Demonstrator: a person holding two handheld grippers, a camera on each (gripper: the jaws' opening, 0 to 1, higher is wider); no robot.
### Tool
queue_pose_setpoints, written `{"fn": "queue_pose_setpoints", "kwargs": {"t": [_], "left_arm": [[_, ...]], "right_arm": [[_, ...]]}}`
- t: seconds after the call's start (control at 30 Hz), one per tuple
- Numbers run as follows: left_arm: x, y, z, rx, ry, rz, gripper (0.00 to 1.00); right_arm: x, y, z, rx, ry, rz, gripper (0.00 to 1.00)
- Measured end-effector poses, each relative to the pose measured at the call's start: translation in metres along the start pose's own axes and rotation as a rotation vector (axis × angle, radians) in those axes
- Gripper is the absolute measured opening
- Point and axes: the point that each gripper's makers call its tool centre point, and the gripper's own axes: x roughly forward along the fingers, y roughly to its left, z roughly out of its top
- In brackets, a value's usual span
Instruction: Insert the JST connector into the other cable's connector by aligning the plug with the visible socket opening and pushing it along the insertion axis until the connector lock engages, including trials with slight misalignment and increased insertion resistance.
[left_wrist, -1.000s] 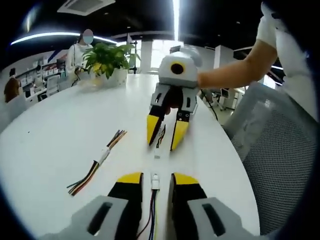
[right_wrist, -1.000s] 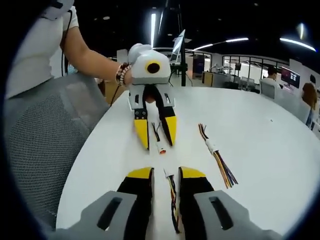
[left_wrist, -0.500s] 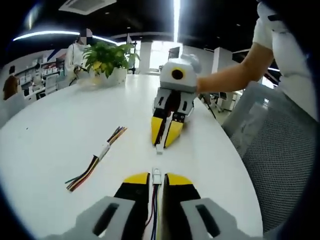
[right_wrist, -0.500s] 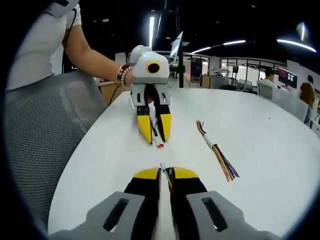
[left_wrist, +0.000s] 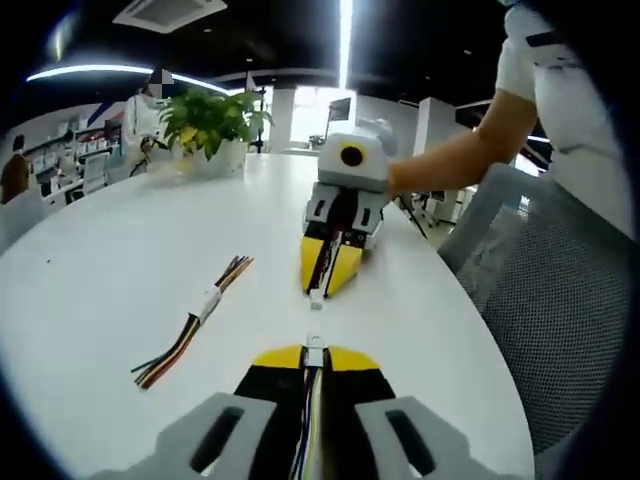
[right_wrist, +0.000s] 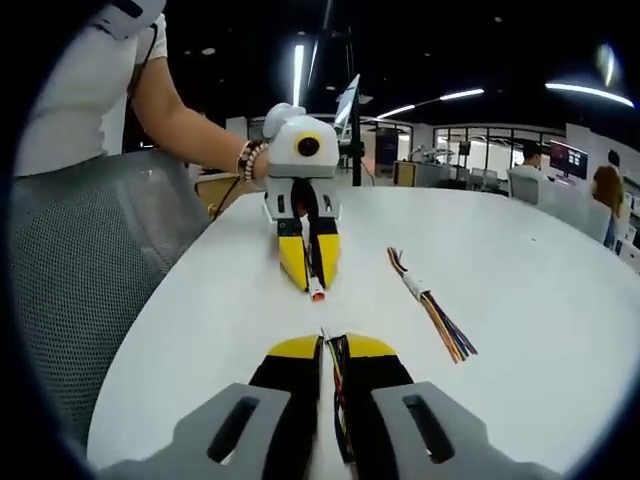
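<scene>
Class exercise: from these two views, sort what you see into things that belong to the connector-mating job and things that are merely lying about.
Job in hand:
left gripper, shut on cable
its connector
right gripper, shut on second cable
that cable's connector

Lying about:
spare wire bundle
potted plant
mesh chair

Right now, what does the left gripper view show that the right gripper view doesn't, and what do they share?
Left gripper view alone: a potted plant at the far end of the white table. Right gripper view alone: a beaded bracelet on the wrist holding the left gripper. Shared: both grippers, left and right gripper, each shut on a cable with its connector pointing at the other, a loose wire bundle beside them, and a mesh chair.
</scene>
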Motion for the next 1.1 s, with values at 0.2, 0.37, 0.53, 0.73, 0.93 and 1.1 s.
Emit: {"fn": "queue_pose_setpoints", "kwargs": {"t": [0.2, 0.37, 0.53, 0.73, 0.93, 1.1], "left_arm": [[0.0003, 0.0012, -0.0003, -0.006, -0.016, -0.019, 0.01], [0.0007, 0.0018, -0.0001, -0.004, -0.019, -0.029, 0.00], [0.0016, 0.0030, 0.0002, -0.009, -0.020, -0.031, 0.00], [0.0025, 0.0039, 0.0010, -0.021, -0.018, -0.029, 0.00], [0.0054, 0.0039, 0.0022, -0.018, -0.010, -0.038, 0.00], [0.0053, 0.0091, 0.0086, 0.008, -0.001, -0.034, 0.00]], "right_arm": [[0.0025, -0.0017, 0.0005, 0.005, -0.044, -0.015, 0.04], [0.0040, -0.0033, 0.0018, 0.016, -0.062, -0.021, 0.02], [0.0047, -0.0043, 0.0024, 0.039, -0.073, -0.030, 0.01], [0.0045, -0.0053, 0.0025, 0.053, -0.071, -0.032, 0.00], [0.0021, -0.0093, 0.0031, 0.111, -0.054, -0.050, 0.00], [-0.0019, -0.0077, 0.0081, 0.121, -0.043, -0.043, 0.00]]}}
